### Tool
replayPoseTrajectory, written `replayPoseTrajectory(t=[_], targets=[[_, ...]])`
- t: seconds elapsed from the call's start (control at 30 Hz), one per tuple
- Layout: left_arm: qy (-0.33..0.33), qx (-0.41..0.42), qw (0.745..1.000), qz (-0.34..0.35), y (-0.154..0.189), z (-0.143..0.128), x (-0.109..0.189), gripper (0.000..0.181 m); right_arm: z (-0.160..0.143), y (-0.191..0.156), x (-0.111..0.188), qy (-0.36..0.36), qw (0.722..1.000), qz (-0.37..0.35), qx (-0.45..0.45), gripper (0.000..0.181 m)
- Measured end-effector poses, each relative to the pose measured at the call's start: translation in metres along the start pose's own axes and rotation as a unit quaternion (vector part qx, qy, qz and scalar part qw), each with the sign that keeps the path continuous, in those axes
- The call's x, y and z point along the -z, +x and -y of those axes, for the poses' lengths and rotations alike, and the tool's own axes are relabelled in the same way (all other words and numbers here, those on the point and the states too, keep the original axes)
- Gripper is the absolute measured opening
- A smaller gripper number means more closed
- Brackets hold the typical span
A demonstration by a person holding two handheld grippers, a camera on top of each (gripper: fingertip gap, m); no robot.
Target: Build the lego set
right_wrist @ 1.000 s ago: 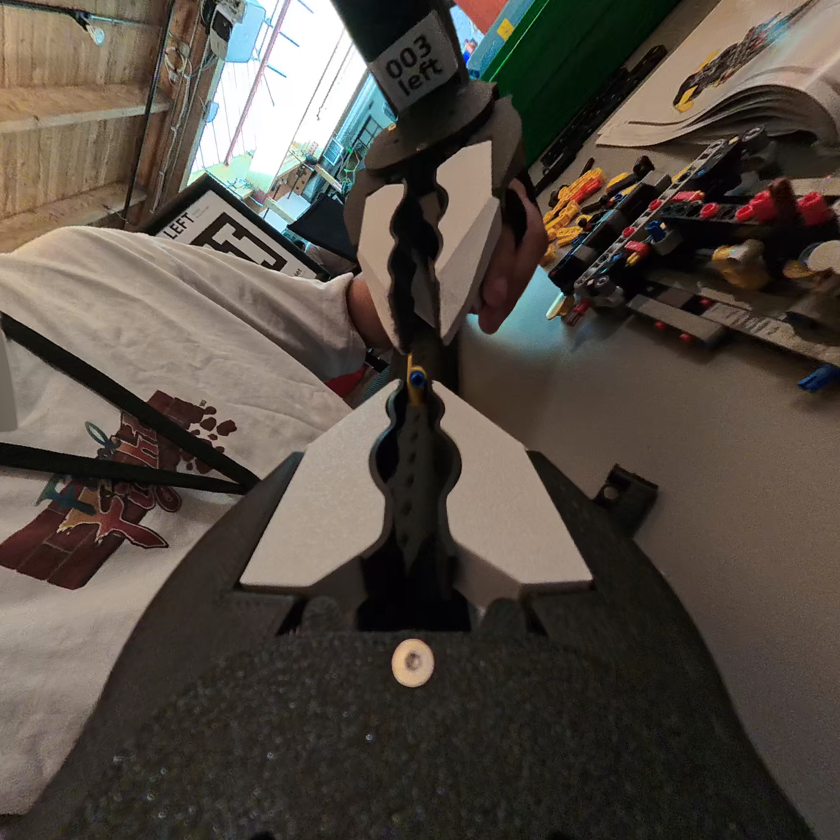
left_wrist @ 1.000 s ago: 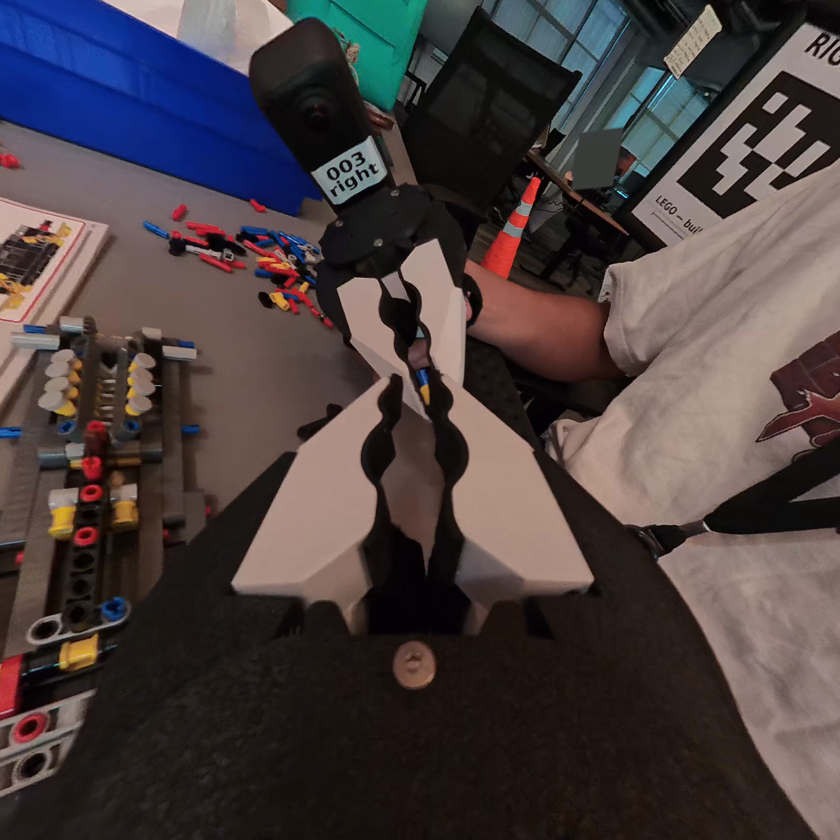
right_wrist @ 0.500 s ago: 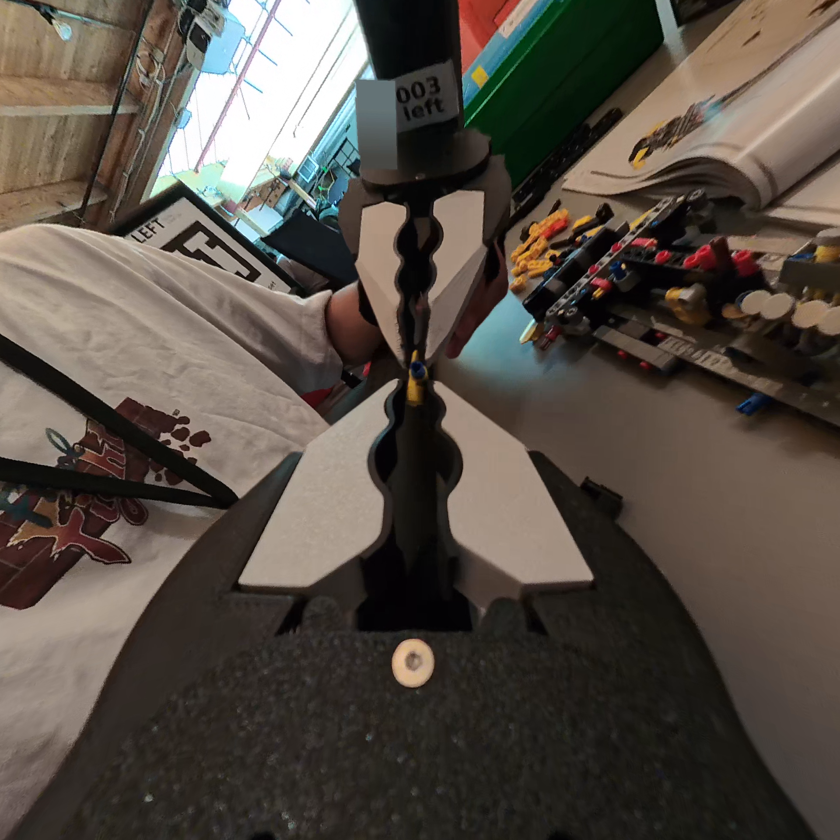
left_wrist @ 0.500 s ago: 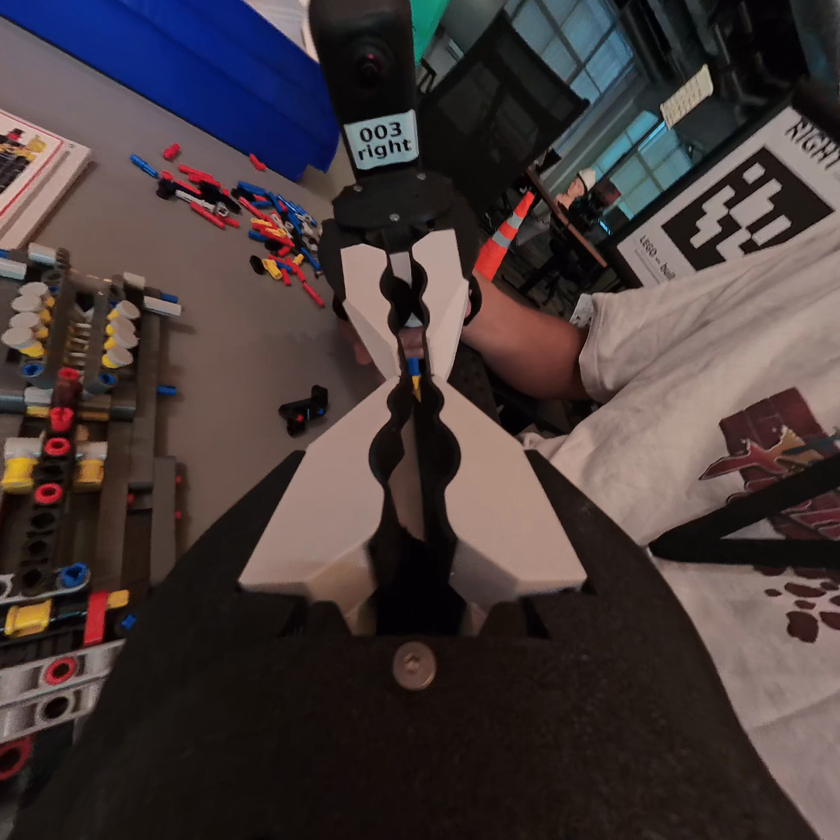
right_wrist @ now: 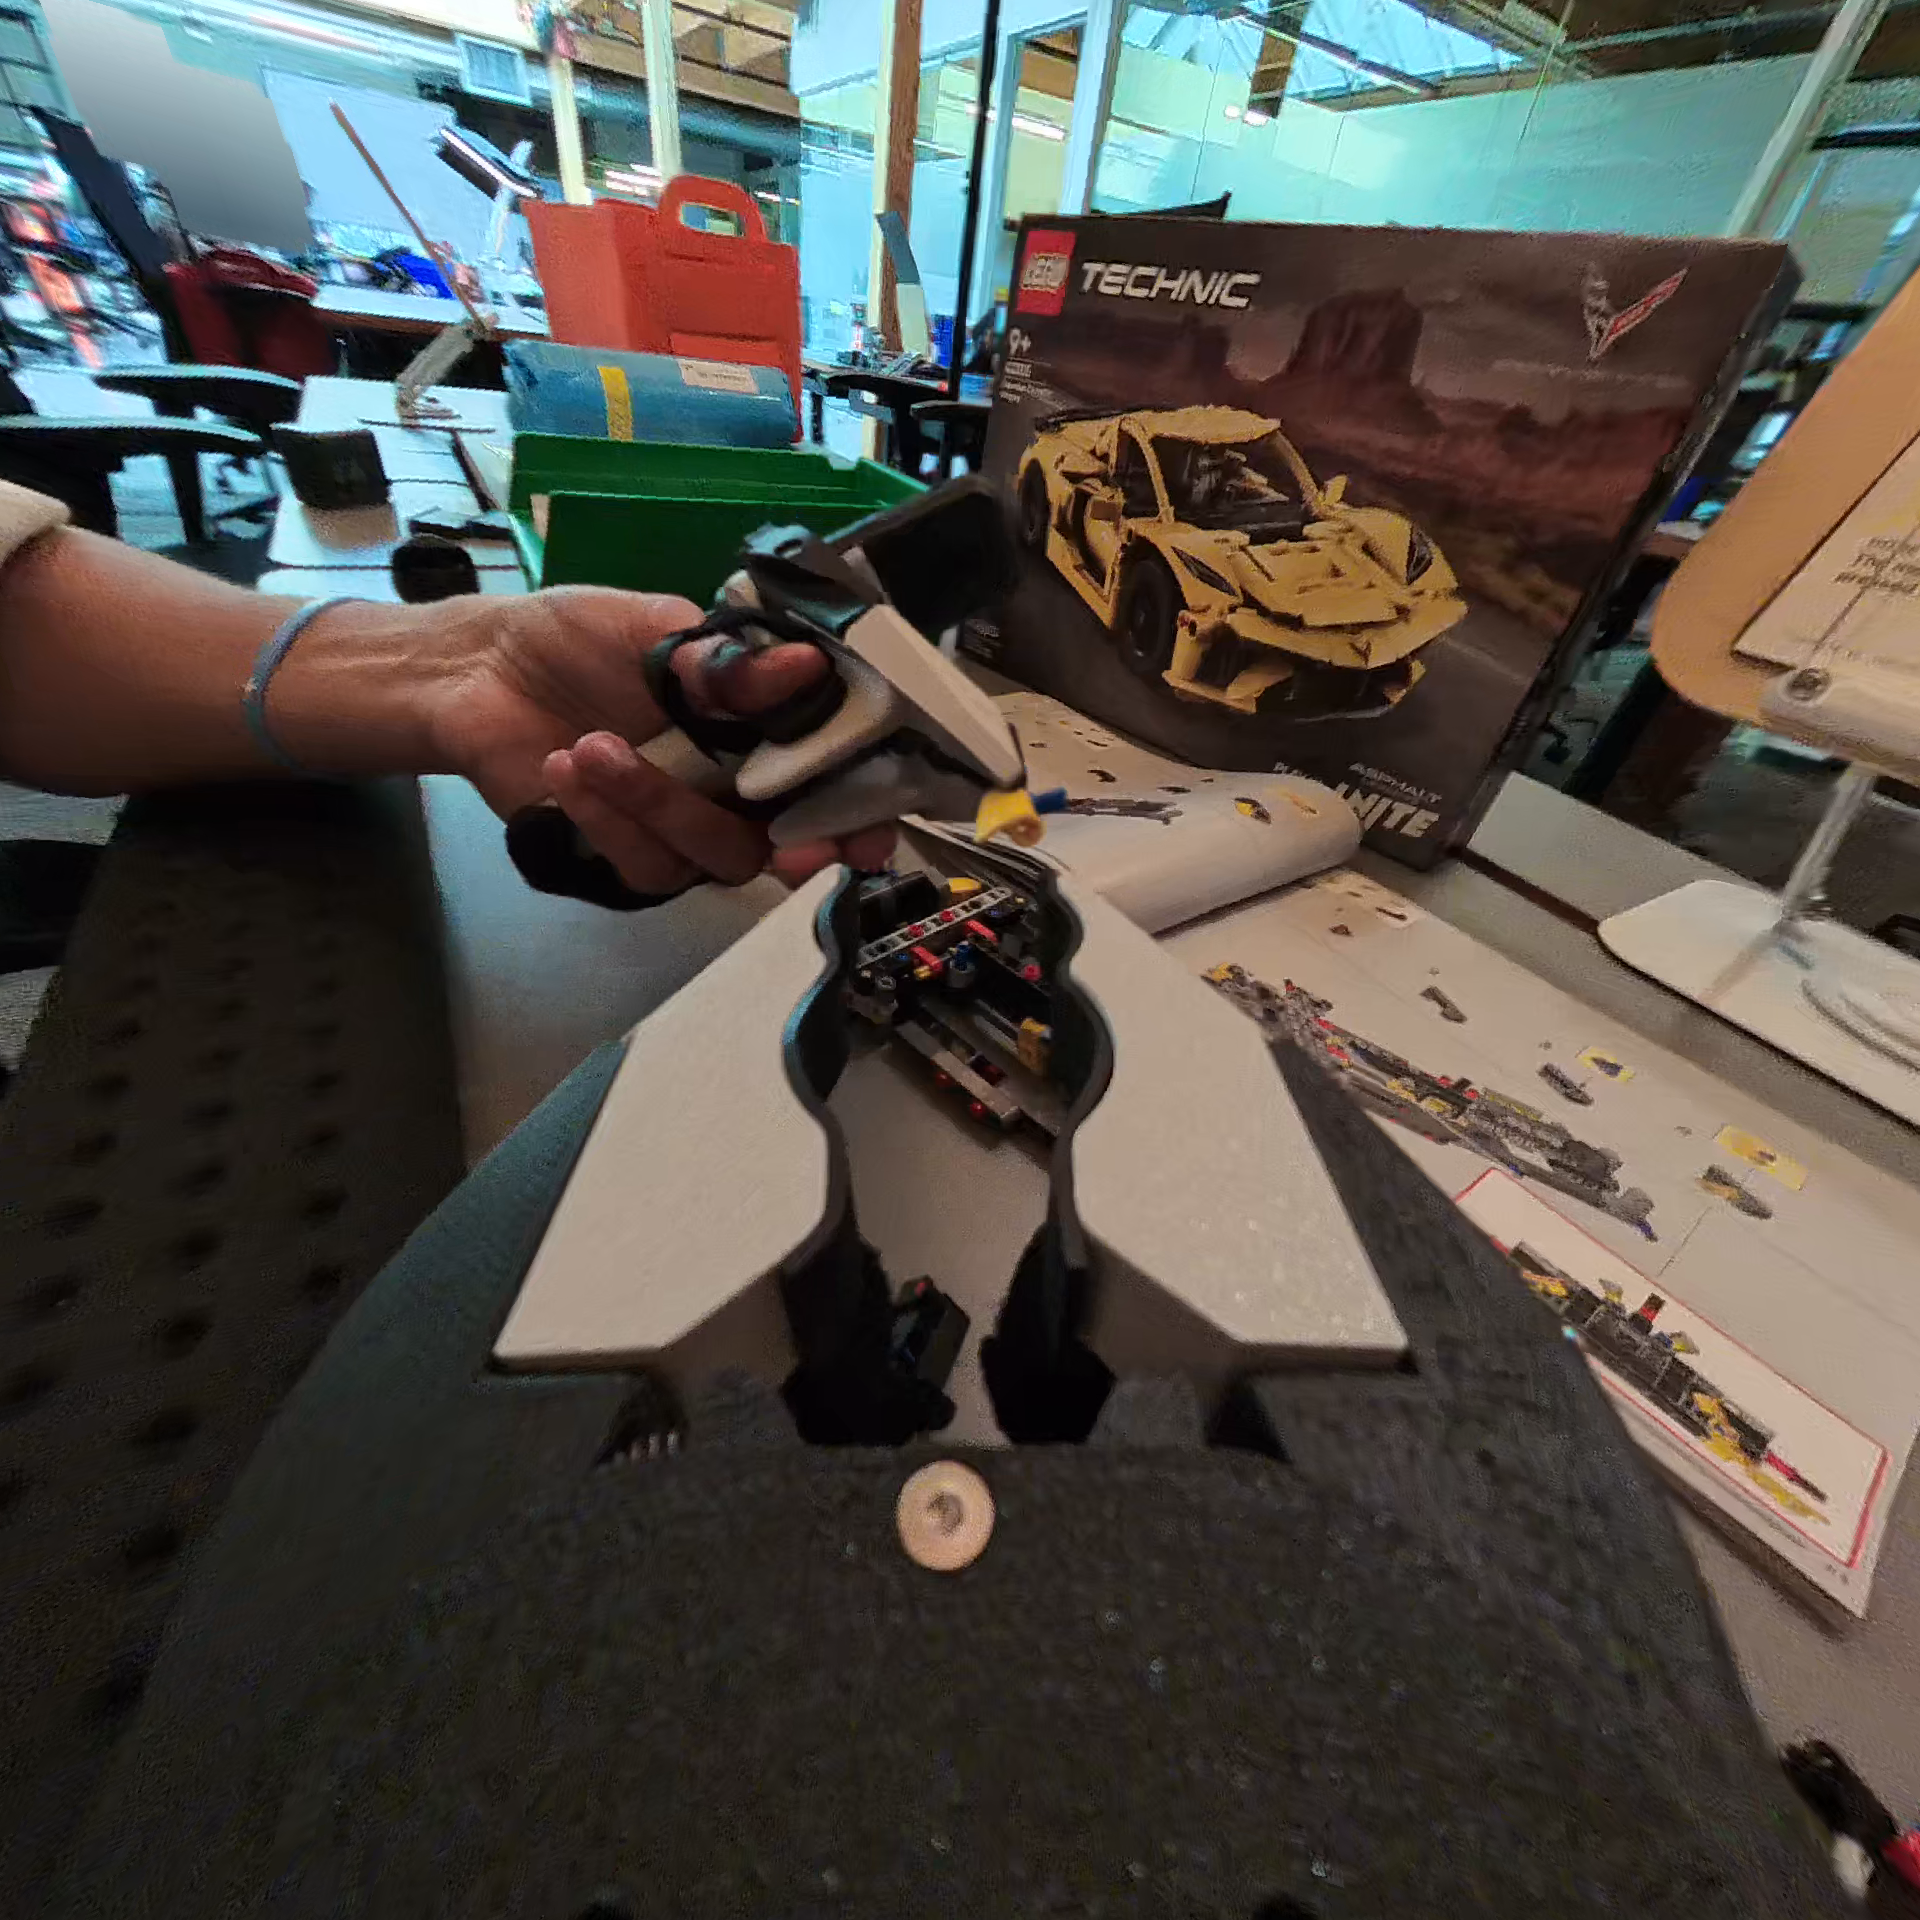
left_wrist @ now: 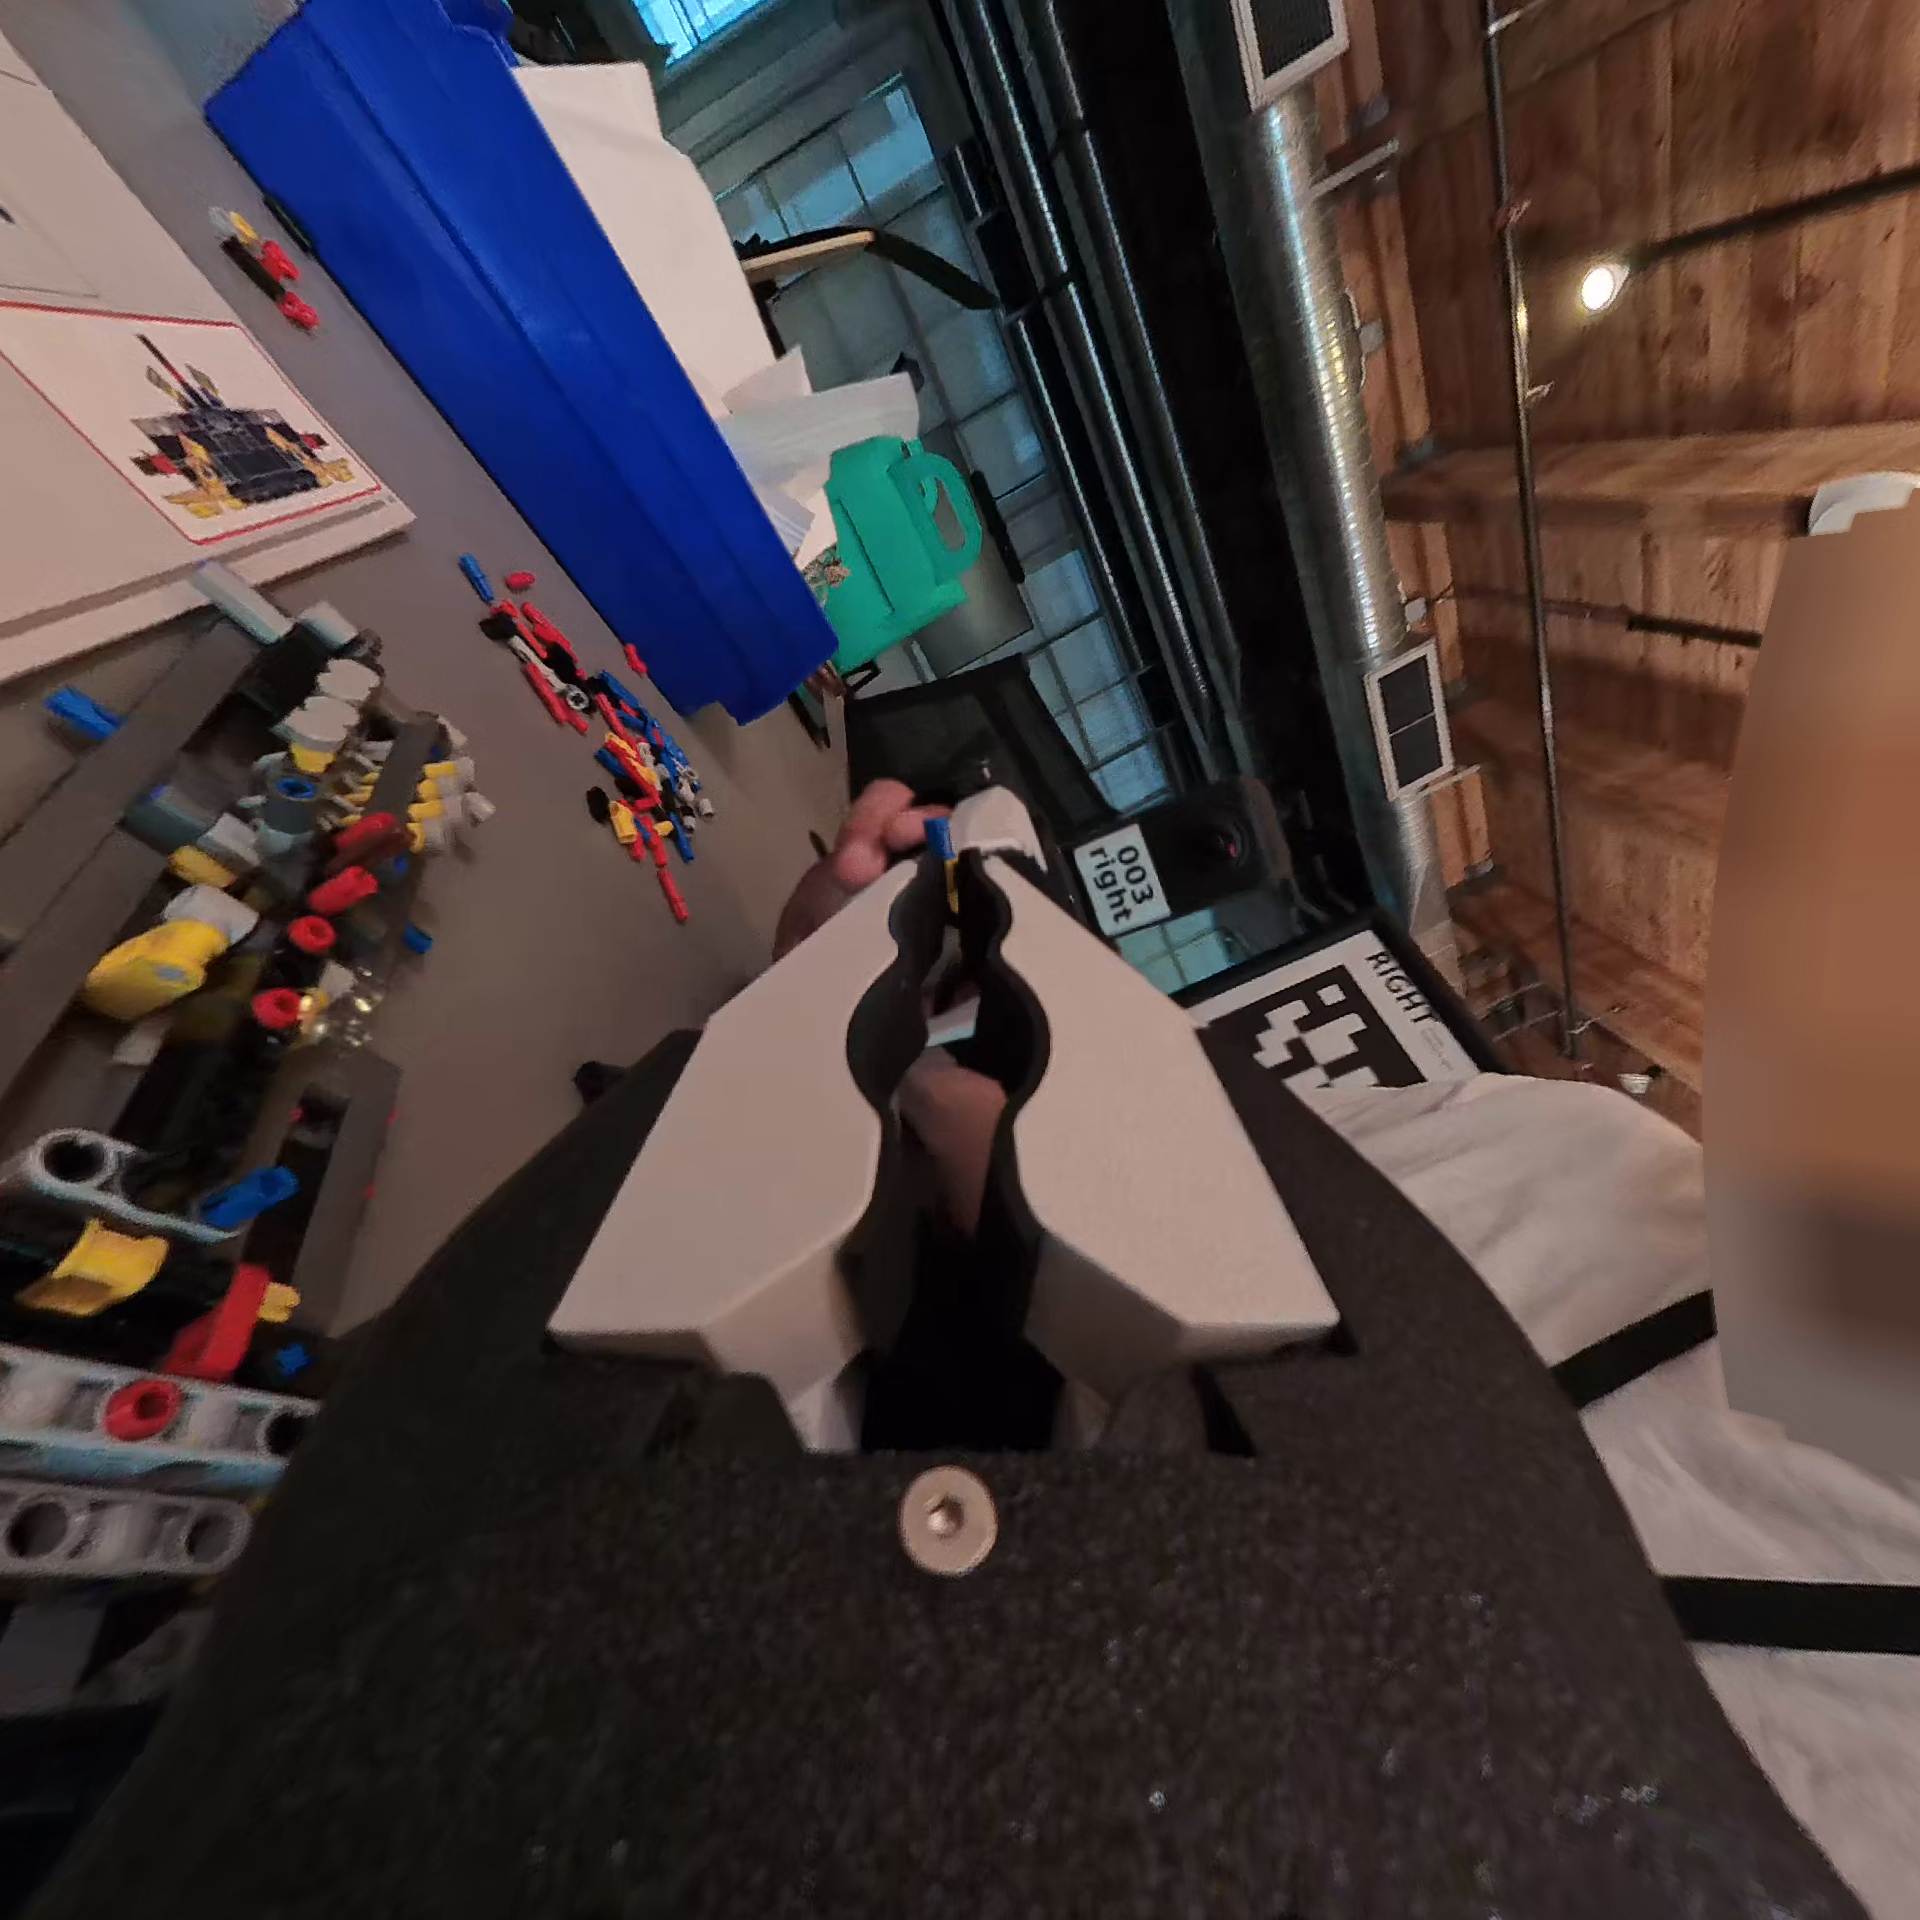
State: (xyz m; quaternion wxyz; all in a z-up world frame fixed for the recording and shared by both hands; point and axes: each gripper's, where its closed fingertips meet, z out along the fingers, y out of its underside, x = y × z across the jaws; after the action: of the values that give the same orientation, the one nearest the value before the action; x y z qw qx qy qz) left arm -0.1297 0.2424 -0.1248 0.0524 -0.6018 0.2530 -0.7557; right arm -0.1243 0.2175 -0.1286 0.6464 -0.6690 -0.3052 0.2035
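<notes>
left wrist view: left tool (left_wrist: pixel 951 883) clamped on small yellow piece with blue pin (left_wrist: pixel 940 844) at 12 o'clock; chassis (left_wrist: pixel 208 987) at 9 | right wrist view: right tool (right_wrist: pixel 940 914) wide, empty; piece at 1 o'clock over counter (right_wrist: pixel 582 966) | light, stiff, slippery – pinch flat sides

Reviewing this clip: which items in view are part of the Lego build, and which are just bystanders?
Part of the job:
- small yellow piece with blue pin, held by the left gripper
- partly built chassis
- open instruction booklet
- loose parts pile
- right gripper, open and empty

Just lying about:
- set box
- blue bin
- green bin
- orange bag
</notes>
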Motion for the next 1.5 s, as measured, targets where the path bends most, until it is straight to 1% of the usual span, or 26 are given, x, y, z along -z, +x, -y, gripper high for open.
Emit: replayPoseTrajectory(t=[0.07,0.17,0.27,0.33,0.37,0.43,0.5,0.6,0.67,0.7,0.73,0.77,0.8,0.83,0.87,0.9,0.97,1.0,1.03,1.07,1.1,1.13,1.2,1.3,1.4,1.5], targets=[[-0.004,0.022,1.0,-0.017,0.0,-0.003,-0.002,0.0,0.0,0.002,-0.006,-0.008,0.999,-0.036,0.024,0.034],[-0.018,0.044,0.999,-0.027,-0.001,-0.01,-0.005,0.0,0.001,-0.001,-0.009,-0.013,0.996,-0.057,0.066,0.033],[-0.035,0.059,0.997,-0.044,0.003,-0.017,-0.009,0.0,-0.003,-0.002,-0.009,-0.023,0.995,-0.052,0.081,0.029],[-0.042,0.065,0.996,-0.046,0.003,-0.02,-0.009,0.0,-0.005,-0.006,-0.009,-0.026,0.995,-0.038,0.083,0.021],[-0.046,0.067,0.996,-0.048,0.003,-0.022,-0.01,0.0,-0.003,-0.004,-0.008,-0.023,0.995,-0.045,0.091,0.013],[-0.049,0.063,0.996,-0.043,0.001,-0.023,-0.01,0.0,-0.004,-0.004,-0.008,-0.023,0.994,-0.046,0.095,0.013],[-0.057,0.031,0.998,-0.018,-0.004,-0.024,-0.011,0.001,-0.007,-0.003,-0.008,-0.033,0.995,-0.041,0.082,0.013],[-0.071,-0.068,0.995,0.034,-0.01,-0.022,-0.011,0.008,-0.012,0.001,-0.009,-0.042,0.997,-0.034,0.051,0.012],[-0.072,-0.157,0.982,0.079,-0.014,-0.016,-0.009,0.014,-0.014,0.005,-0.009,-0.046,0.998,-0.032,0.028,0.013],[-0.068,-0.207,0.971,0.101,-0.014,-0.012,-0.008,0.015,-0.017,0.007,-0.009,-0.05,0.998,-0.03,0.012,0.013],[-0.072,-0.263,0.954,0.122,-0.014,-0.01,-0.007,0.016,-0.019,0.01,-0.008,-0.054,0.998,-0.029,-0.007,0.013],[-0.083,-0.324,0.93,0.149,-0.016,-0.009,-0.006,0.014,-0.021,0.013,-0.008,-0.058,0.998,-0.028,-0.027,0.013],[-0.101,-0.388,0.898,0.184,-0.02,-0.01,-0.005,0.012,-0.023,0.015,-0.007,-0.06,0.997,-0.022,-0.048,0.013],[-0.119,-0.456,0.854,0.222,-0.026,-0.01,-0.003,0.012,-0.024,0.015,-0.007,-0.059,0.996,-0.012,-0.068,0.013],[-0.135,-0.525,0.801,0.255,-0.03,-0.011,-0.002,0.011,-0.024,0.017,-0.006,-0.059,0.994,-0.009,-0.086,0.013],[-0.151,-0.592,0.74,0.28,-0.034,-0.013,-0.001,0.011,-0.024,0.018,-0.006,-0.057,0.993,-0.006,-0.099,0.013],[-0.175,-0.706,0.607,0.32,-0.04,-0.016,-0.002,0.009,-0.025,0.016,-0.006,-0.058,0.991,0.009,-0.119,0.013],[-0.184,-0.746,0.55,0.328,-0.042,-0.02,-0.003,0.01,-0.026,0.015,-0.006,-0.059,0.991,0.011,-0.122,0.013],[-0.187,-0.774,0.506,0.332,-0.042,-0.023,-0.006,0.011,-0.026,0.014,-0.007,-0.061,0.991,0.016,-0.122,0.013],[-0.189,-0.789,0.479,0.337,-0.043,-0.025,-0.008,0.011,-0.027,0.012,-0.008,-0.064,0.99,0.021,-0.124,0.013],[-0.191,-0.795,0.462,0.344,-0.044,-0.026,-0.008,0.011,-0.028,0.012,-0.008,-0.065,0.99,0.018,-0.125,0.013],[-0.194,-0.798,0.452,0.349,-0.045,-0.026,-0.009,0.011,-0.028,0.013,-0.008,-0.064,0.99,0.018,-0.128,0.013],[-0.19,-0.801,0.439,0.361,-0.045,-0.022,-0.007,0.011,-0.031,0.014,-0.008,-0.069,0.988,0.022,-0.139,0.013],[-0.179,-0.793,0.443,0.378,-0.043,-0.014,-0.004,0.014,-0.033,0.014,-0.009,-0.074,0.988,0.02,-0.136,0.013],[-0.179,-0.793,0.449,0.371,-0.041,-0.015,-0.005,0.016,-0.034,0.012,-0.01,-0.078,0.988,0.023,-0.135,0.013],[-0.179,-0.806,0.439,0.354,-0.038,-0.022,-0.009,0.008,-0.034,0.01,-0.011,-0.078,0.988,0.027,-0.134,0.013]])
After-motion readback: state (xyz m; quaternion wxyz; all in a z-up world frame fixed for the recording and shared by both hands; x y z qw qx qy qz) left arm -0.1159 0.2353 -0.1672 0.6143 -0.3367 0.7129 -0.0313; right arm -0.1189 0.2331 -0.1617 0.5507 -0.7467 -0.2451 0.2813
